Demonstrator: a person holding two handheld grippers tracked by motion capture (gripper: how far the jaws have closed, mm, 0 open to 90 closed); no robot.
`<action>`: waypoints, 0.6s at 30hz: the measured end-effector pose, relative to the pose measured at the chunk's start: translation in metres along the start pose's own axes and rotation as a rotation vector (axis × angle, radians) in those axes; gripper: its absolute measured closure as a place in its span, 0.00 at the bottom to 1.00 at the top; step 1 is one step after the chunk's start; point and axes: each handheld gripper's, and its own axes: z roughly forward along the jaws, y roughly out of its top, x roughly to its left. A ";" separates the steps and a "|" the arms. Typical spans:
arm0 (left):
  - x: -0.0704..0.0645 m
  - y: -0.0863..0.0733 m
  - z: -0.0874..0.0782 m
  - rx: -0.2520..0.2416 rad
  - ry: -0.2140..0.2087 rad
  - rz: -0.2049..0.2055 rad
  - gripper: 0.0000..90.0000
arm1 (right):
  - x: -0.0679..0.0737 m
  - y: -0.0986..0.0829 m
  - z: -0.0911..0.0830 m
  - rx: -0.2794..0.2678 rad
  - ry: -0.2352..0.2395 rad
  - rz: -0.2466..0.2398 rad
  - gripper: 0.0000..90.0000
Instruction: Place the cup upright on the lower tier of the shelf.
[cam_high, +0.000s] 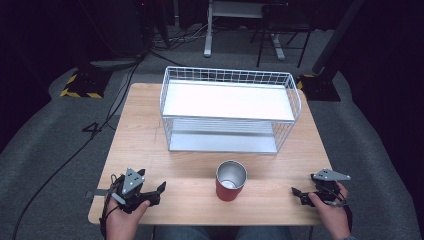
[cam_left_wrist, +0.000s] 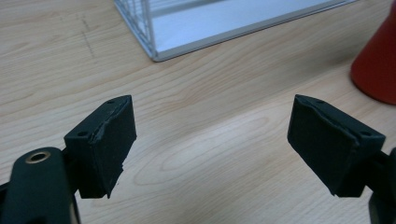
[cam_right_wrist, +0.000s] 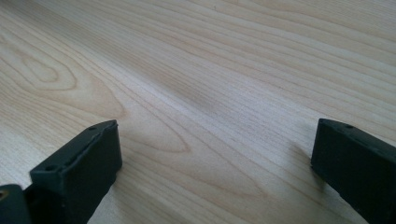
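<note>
Red cup (cam_high: 231, 181) open-topped overhead, left tongs (cam_left_wrist: 212, 140) agape

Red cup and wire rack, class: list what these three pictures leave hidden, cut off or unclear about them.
- Red cup: in the high view its far wall hides part of the shiny inside; a pale patch at the bottom cannot be identified.
- Same cup in the left tongs view: the right edge cuts it off, hiding the rim.
- Wire rack, high view: its white top shelf covers most of the lower shelf.
- Rack, left tongs view: the top edge cuts it off.
</note>
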 end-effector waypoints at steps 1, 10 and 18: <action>0.000 0.000 0.000 0.000 0.000 0.000 0.18 | 0.000 0.000 0.000 0.000 0.000 0.000 0.02; -0.029 0.010 0.001 -0.019 -0.072 0.074 0.22 | 0.000 0.000 0.000 0.000 0.000 0.000 0.02; -0.053 0.018 0.003 -0.049 -0.147 0.097 0.21 | 0.000 0.000 0.000 0.000 0.000 0.000 0.02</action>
